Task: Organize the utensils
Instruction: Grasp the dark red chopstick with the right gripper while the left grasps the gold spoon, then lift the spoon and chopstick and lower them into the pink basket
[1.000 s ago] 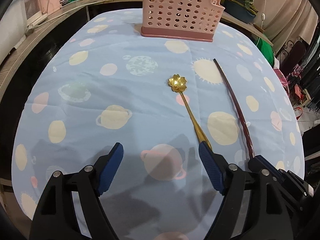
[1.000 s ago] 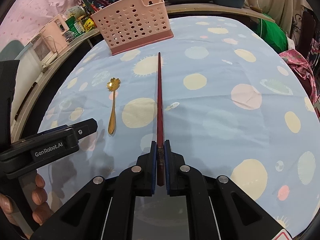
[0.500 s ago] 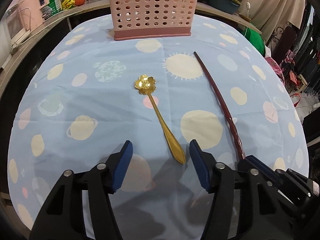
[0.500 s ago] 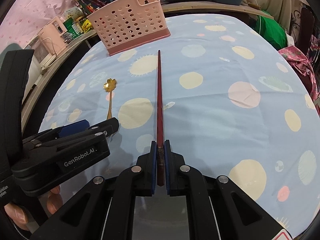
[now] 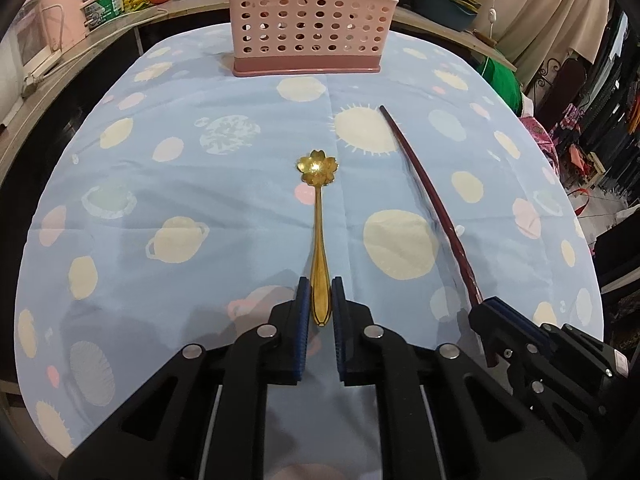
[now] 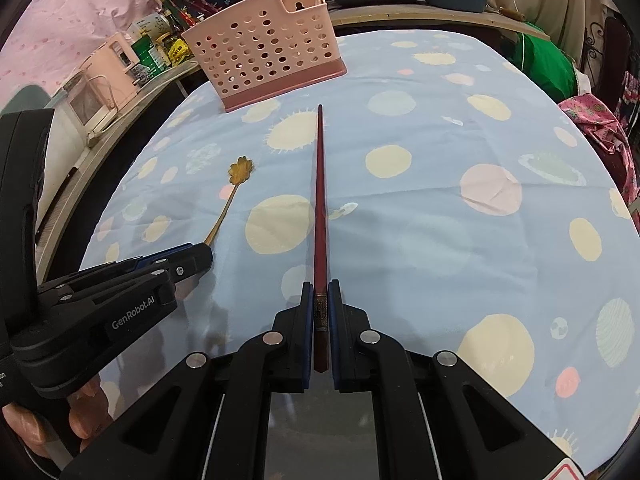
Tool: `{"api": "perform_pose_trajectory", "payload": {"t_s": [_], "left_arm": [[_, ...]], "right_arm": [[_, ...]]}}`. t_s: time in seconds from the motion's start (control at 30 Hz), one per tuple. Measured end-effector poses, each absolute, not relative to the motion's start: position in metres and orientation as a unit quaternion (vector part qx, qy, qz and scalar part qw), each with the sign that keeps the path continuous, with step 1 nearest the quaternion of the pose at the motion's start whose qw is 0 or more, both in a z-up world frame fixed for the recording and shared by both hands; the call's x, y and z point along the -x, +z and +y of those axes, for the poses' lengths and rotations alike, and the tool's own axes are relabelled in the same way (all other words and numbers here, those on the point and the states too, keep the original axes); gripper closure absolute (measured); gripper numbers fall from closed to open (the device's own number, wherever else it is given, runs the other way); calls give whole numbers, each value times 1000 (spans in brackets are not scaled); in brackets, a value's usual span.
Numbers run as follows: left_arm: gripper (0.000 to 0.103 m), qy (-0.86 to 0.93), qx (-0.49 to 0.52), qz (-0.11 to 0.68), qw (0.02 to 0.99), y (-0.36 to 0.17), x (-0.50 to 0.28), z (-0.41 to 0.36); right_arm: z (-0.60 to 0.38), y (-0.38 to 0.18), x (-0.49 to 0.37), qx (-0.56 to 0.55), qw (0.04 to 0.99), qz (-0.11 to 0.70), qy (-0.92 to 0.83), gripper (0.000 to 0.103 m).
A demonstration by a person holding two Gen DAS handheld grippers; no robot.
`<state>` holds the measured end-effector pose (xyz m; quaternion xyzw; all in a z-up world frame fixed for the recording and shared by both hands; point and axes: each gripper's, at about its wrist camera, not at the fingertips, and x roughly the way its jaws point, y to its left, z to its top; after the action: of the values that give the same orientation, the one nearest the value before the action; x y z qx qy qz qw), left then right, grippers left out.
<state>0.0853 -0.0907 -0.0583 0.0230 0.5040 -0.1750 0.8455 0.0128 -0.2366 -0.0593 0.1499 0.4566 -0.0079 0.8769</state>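
Note:
A gold spoon (image 5: 319,224) with a flower-shaped bowl lies on the blue planet-print tablecloth (image 5: 200,200). My left gripper (image 5: 320,300) is shut on the end of its handle. The spoon also shows in the right wrist view (image 6: 234,192). My right gripper (image 6: 321,304) is shut on the thick end of a dark red chopstick (image 6: 320,200), which points toward the pink perforated utensil basket (image 6: 264,52). The chopstick (image 5: 432,200) and basket (image 5: 308,28) also show in the left wrist view, with the right gripper (image 5: 496,316) at lower right.
A counter (image 5: 60,64) with a pink appliance, bottles and jars runs behind the table on the left. Curtains and a green bundle (image 6: 544,64) lie off the table's right side. The left gripper body (image 6: 100,300) sits close beside the right gripper.
My left gripper has moved over the spoon's handle and closed from wide open to shut on it. The right gripper stays shut on the chopstick.

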Motion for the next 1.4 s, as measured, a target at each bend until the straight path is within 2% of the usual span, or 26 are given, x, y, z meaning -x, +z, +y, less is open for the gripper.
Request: {"api": "perform_pose_trajectory", "payload": {"t_s": [0.73, 0.8, 1.07, 1.4], "left_arm": [[94, -172, 10, 439, 882, 24, -87, -54], [102, -169, 10, 436, 884, 29, -90, -52], [102, -172, 13, 421, 891, 48, -100, -47], [102, -174, 17, 375, 910, 109, -138, -47]], "right_arm": [[-236, 26, -13, -173, 907, 385, 15, 96], [-238, 37, -15, -175, 911, 374, 17, 96], [-247, 72, -25, -184, 921, 343, 23, 96], [-260, 127, -56, -171, 945, 278, 20, 96]]}}
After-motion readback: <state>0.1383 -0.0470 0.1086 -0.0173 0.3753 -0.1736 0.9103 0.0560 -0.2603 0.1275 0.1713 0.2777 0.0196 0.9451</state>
